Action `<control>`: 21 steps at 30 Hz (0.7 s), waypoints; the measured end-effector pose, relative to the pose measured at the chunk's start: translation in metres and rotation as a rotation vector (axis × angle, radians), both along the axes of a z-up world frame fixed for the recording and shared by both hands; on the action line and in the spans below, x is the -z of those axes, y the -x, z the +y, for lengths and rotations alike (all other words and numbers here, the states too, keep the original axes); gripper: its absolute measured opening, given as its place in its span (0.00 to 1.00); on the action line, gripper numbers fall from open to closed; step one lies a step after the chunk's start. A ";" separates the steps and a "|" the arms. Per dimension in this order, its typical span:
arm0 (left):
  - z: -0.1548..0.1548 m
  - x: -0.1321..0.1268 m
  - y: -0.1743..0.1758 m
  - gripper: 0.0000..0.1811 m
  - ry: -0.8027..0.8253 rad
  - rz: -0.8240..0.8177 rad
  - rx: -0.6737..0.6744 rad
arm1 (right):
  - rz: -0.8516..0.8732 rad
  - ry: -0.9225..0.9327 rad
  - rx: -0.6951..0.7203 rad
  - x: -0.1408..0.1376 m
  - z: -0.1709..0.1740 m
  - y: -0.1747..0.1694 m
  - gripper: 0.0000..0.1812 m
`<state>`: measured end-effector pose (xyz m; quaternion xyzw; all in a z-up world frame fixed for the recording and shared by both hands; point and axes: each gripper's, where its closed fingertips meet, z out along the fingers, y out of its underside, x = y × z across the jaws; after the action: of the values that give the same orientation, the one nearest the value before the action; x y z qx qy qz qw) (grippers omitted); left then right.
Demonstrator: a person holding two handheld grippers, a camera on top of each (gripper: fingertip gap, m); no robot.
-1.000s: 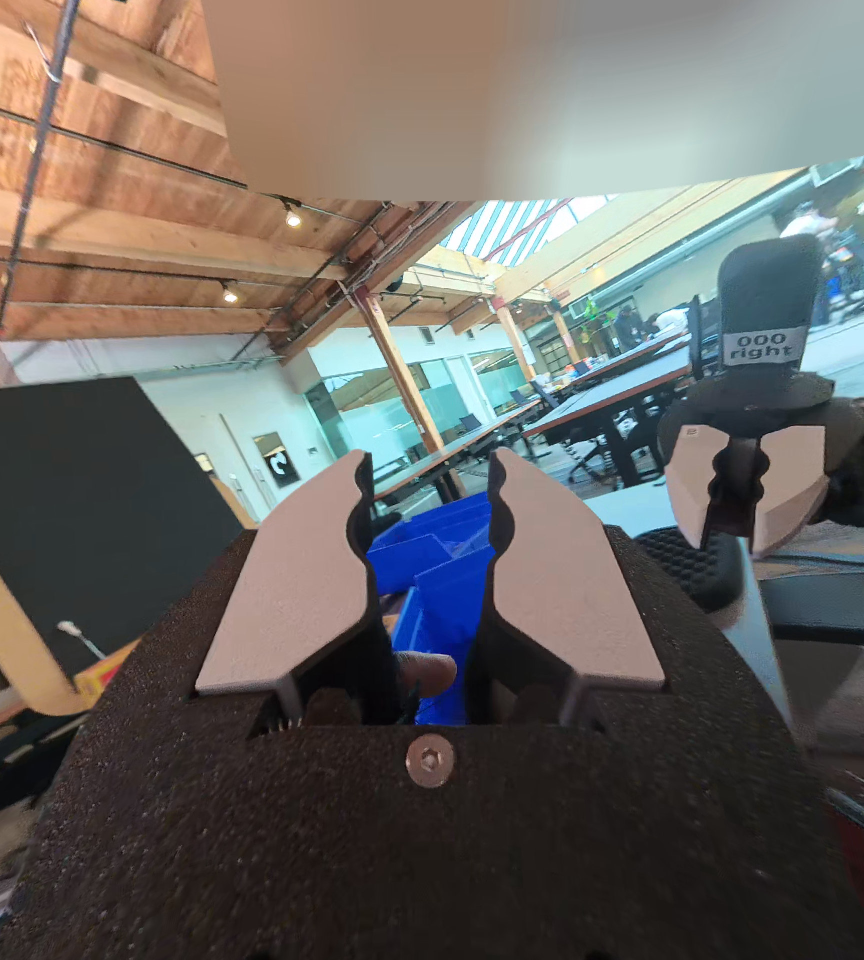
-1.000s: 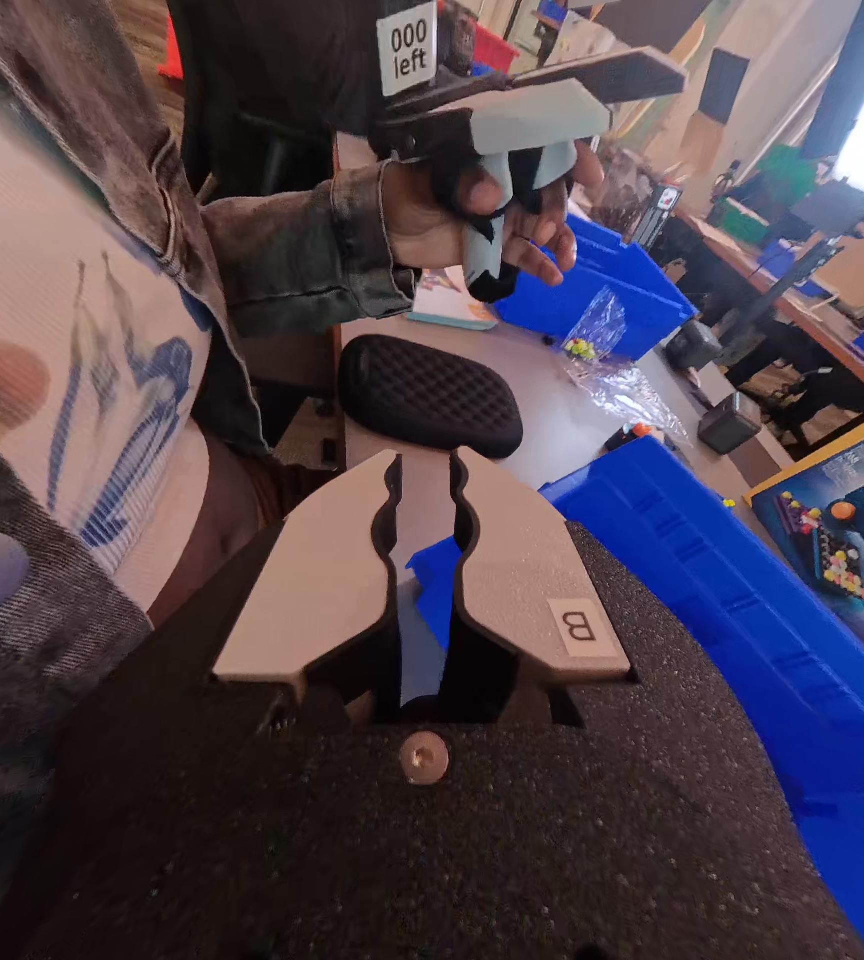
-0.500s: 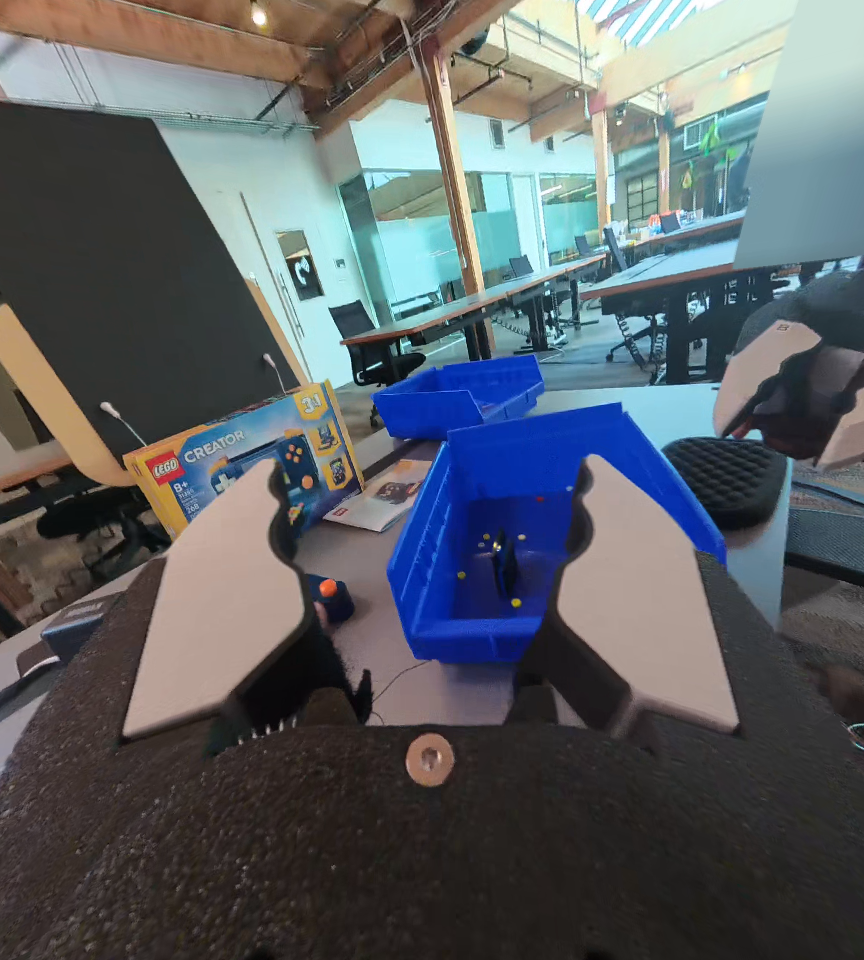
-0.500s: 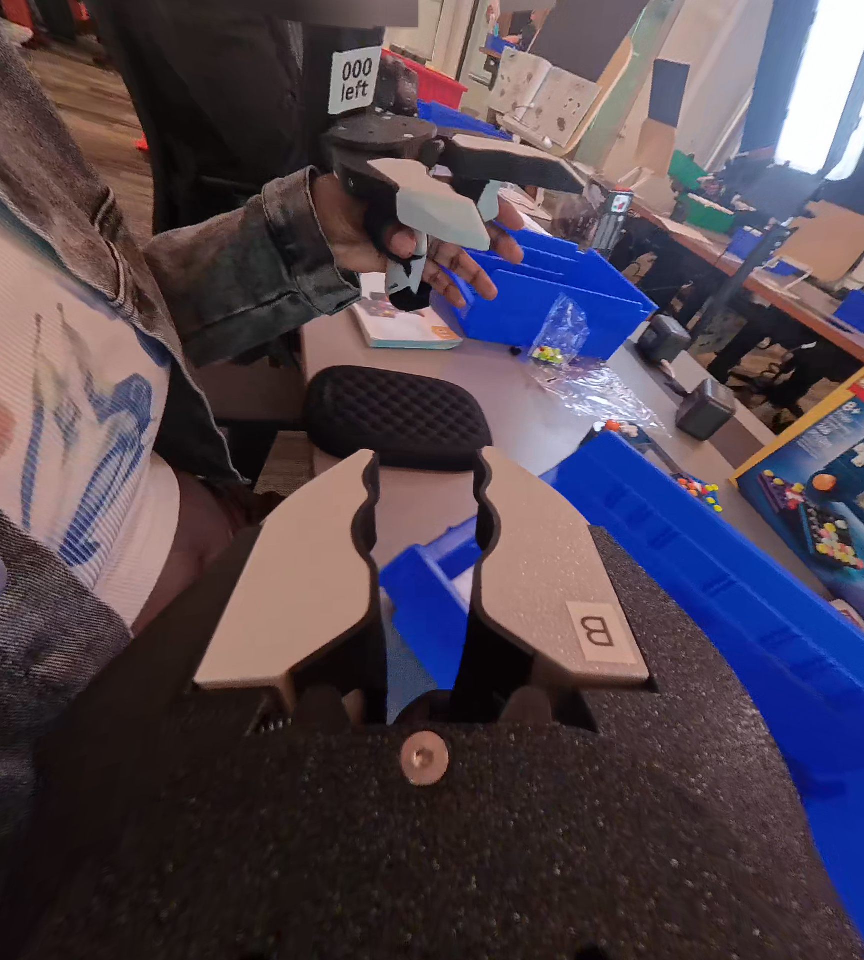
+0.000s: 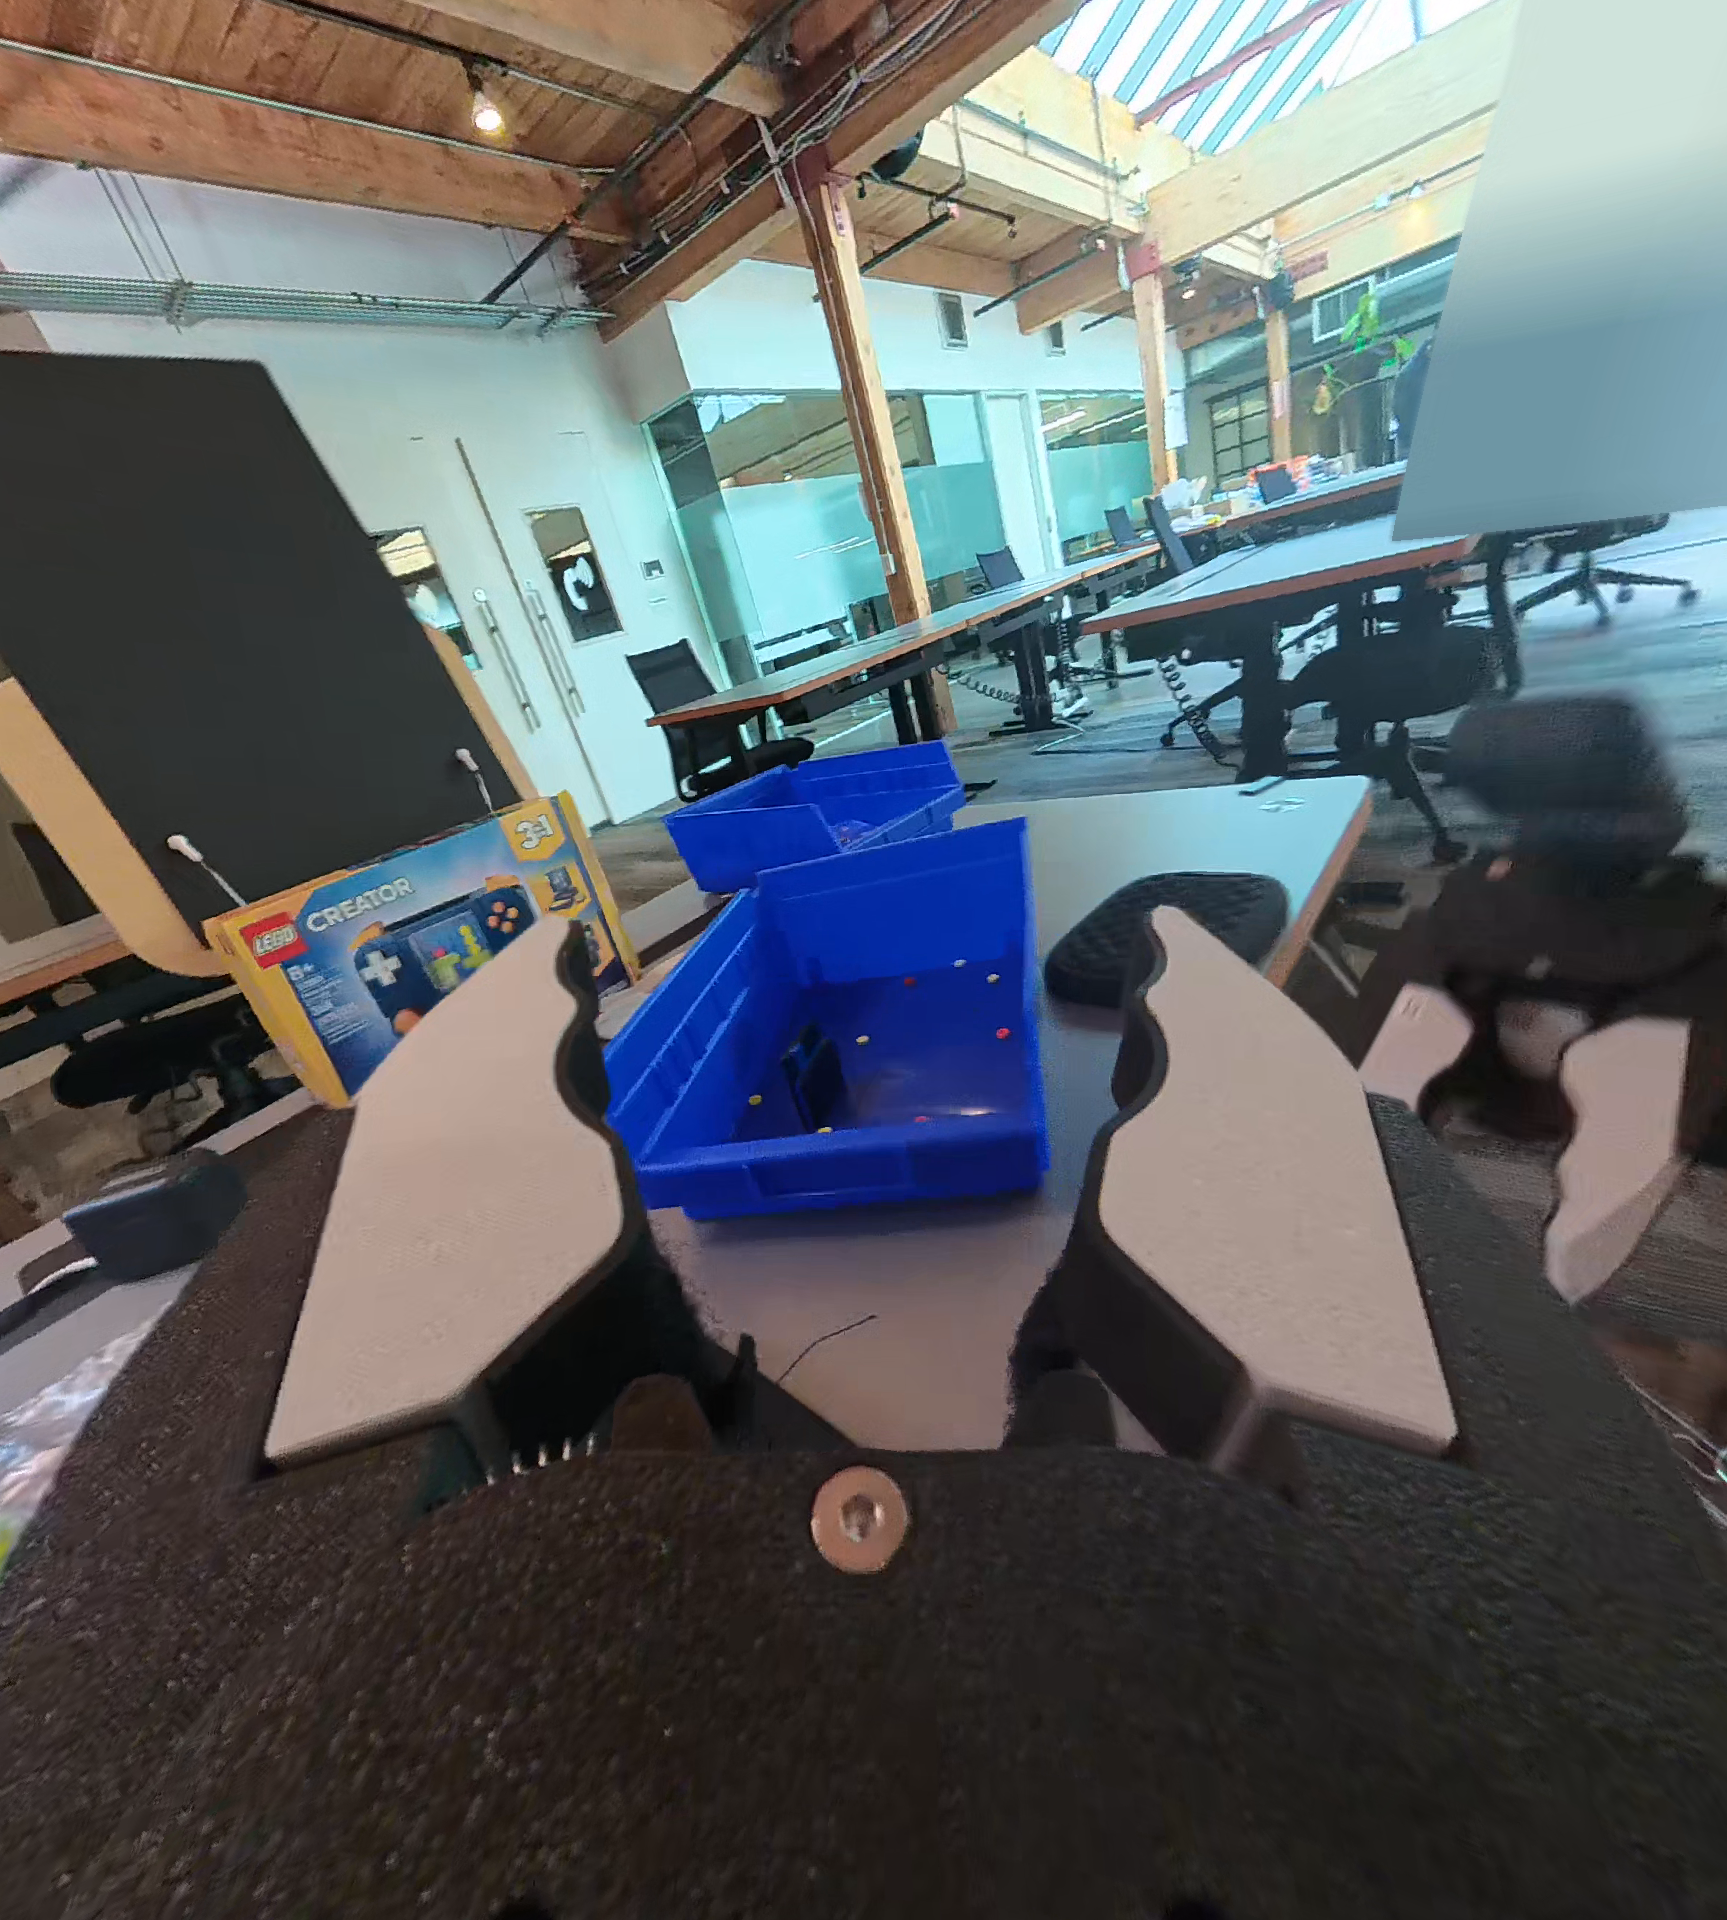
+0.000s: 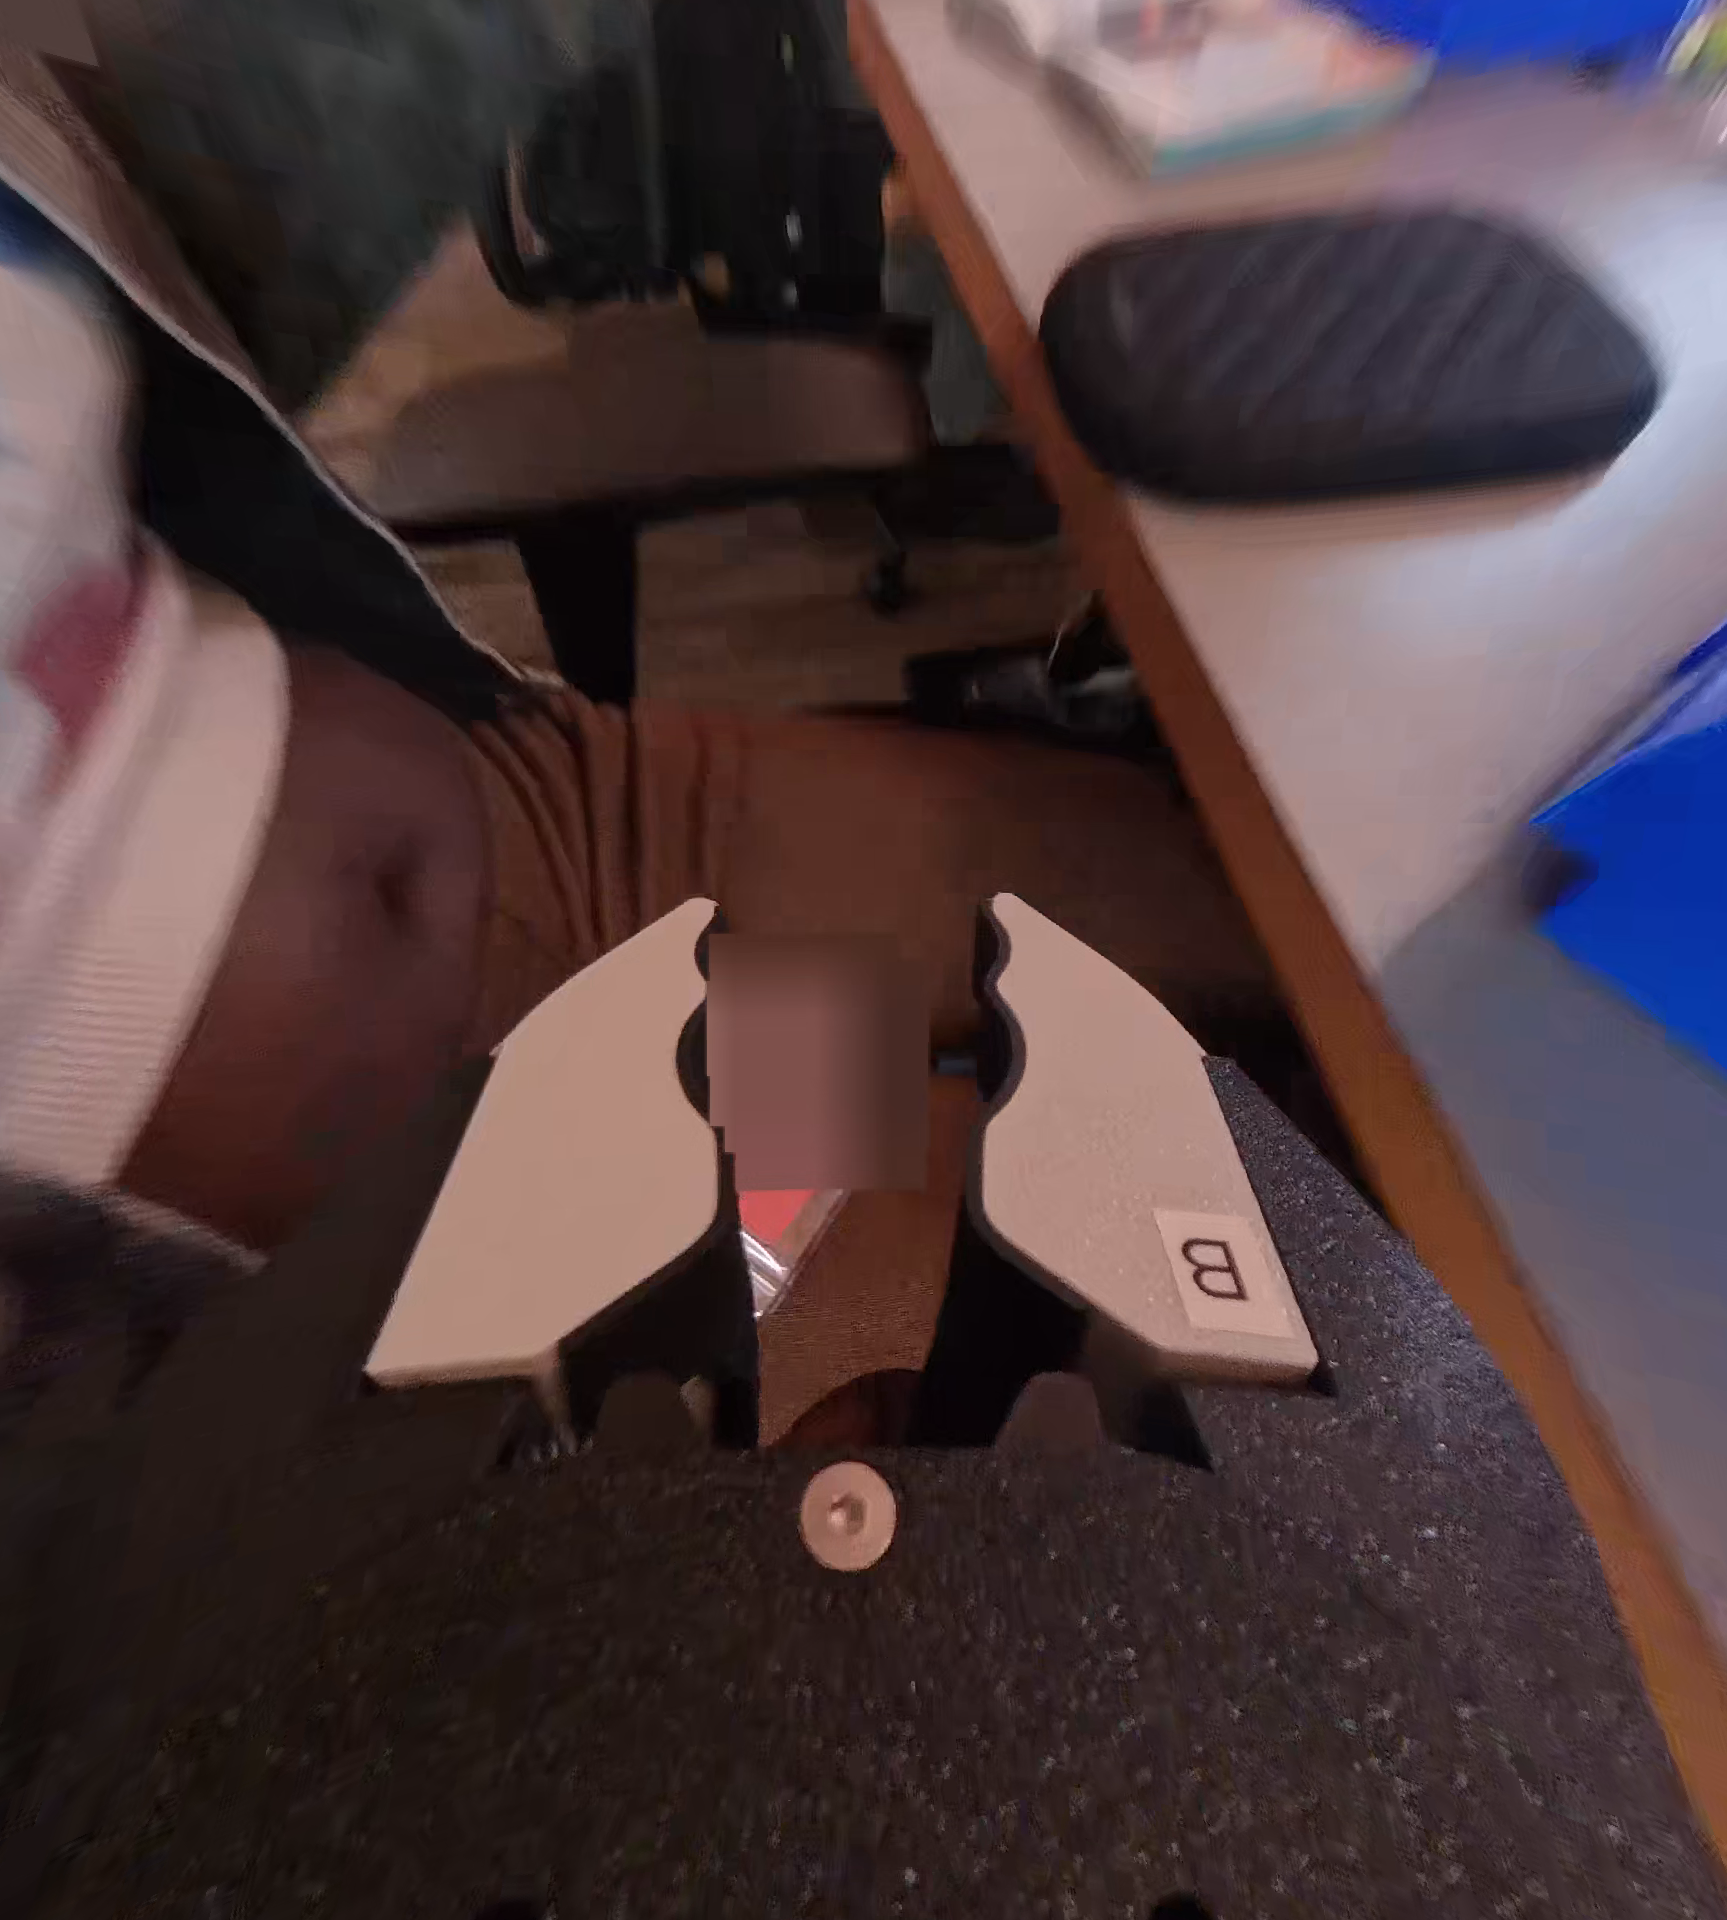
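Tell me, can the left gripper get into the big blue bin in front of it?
Probably yes. The left gripper is open and empty, the blue bin sits straight ahead, open-topped, nothing between them.

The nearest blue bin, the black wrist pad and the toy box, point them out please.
nearest blue bin [image 5: 838, 1174]: left wrist view, front wall.
black wrist pad [image 6: 1347, 353]: right wrist view, middle of its top.
toy box [image 5: 402, 966]: left wrist view, printed front face.
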<state>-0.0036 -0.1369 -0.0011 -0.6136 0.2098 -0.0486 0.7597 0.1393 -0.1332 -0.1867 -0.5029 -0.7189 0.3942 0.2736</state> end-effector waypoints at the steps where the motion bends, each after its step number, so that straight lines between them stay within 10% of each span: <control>1: -0.006 0.001 -0.007 0.51 0.001 -0.004 0.025 | -0.026 -0.002 0.020 0.020 -0.003 0.002 0.25; 7: -0.024 0.001 -0.038 0.48 0.010 0.017 0.147 | -0.301 -0.106 0.130 0.118 0.012 0.017 0.23; 14: -0.012 0.011 -0.038 0.45 0.047 0.024 0.156 | -0.510 -0.317 0.080 0.164 0.025 0.025 0.19; 18: -0.006 0.016 -0.033 0.43 0.036 0.003 0.140 | -0.273 -0.235 0.125 0.121 0.023 0.039 0.19; 21: -0.001 0.024 -0.032 0.37 0.045 -0.077 0.176 | 0.220 -0.140 0.145 0.012 0.016 0.049 0.19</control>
<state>0.0283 -0.1376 -0.0247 -0.6076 0.2321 -0.1435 0.7459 0.0906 -0.1173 -0.1987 -0.4870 -0.6720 0.3751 0.4131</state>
